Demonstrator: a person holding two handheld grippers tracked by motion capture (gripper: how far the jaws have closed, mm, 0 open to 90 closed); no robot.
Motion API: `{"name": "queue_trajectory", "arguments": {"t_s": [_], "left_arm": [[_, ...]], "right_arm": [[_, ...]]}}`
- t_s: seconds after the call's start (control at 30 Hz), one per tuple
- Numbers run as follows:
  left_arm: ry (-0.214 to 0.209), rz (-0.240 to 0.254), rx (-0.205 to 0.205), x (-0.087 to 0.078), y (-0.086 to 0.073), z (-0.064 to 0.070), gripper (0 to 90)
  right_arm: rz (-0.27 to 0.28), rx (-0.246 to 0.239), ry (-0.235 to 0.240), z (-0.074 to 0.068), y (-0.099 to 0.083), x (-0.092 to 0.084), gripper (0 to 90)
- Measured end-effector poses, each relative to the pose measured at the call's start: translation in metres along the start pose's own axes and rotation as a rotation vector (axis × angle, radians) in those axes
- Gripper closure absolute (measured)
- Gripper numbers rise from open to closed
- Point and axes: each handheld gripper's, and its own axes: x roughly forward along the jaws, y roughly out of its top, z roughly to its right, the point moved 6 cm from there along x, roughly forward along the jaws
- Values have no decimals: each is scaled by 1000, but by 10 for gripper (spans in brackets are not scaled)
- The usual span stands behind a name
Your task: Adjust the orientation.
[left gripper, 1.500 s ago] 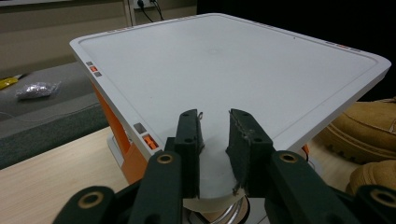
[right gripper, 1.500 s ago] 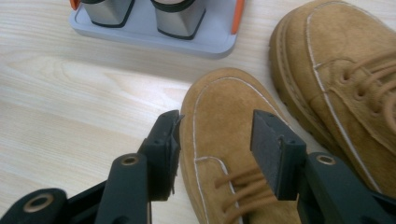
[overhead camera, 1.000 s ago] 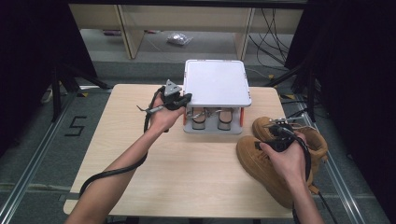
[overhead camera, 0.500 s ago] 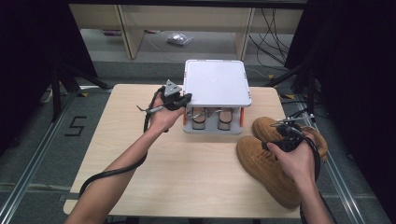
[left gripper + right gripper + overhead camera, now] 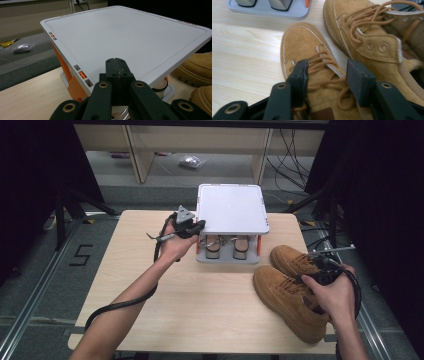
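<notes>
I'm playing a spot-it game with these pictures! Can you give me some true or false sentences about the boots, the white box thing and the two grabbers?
1. Two tan boots sit on the table. True: the near boot and the far boot lie side by side at the table's right.
2. The left gripper has its jaws wide open. False: they are shut together, with nothing between them.
3. The right gripper hangs over the near boot's laces. True: its jaws stand apart, one at each side of the laces.
4. The white lid lies flat on the floor. False: it tops the grey stand on the table.
5. The boots are black. False: they are tan.
</notes>
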Motion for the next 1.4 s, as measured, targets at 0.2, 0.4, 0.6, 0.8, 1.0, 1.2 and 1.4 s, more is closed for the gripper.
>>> {"name": "queue_trajectory", "arguments": {"t_s": [0.2, 0.4, 0.6, 0.8, 1.0, 1.2, 1.4], "left_arm": [[-2, -2, 1, 0, 0, 0, 899], [-2, -2, 2, 0, 0, 0, 899], [-1, -6, 5, 0, 0, 0, 899], [-2, -6, 5, 0, 0, 0, 899], [-4, -5, 3, 0, 0, 0, 899], [-4, -5, 4, 0, 0, 0, 899], [-4, -6, 6, 0, 0, 0, 899]], "right_arm": [[27, 1, -5, 7, 2, -17, 552], [14, -4, -49, 19, -2, -23, 560], [-45, 30, -48, 27, -15, -14, 569], [-144, 57, -30, 30, -23, -7, 573], [-181, 101, -7, 27, -25, 2, 573], [-187, 44, 5, 30, -24, 10, 610], [-214, 82, 10, 26, -25, 11, 635]]}}
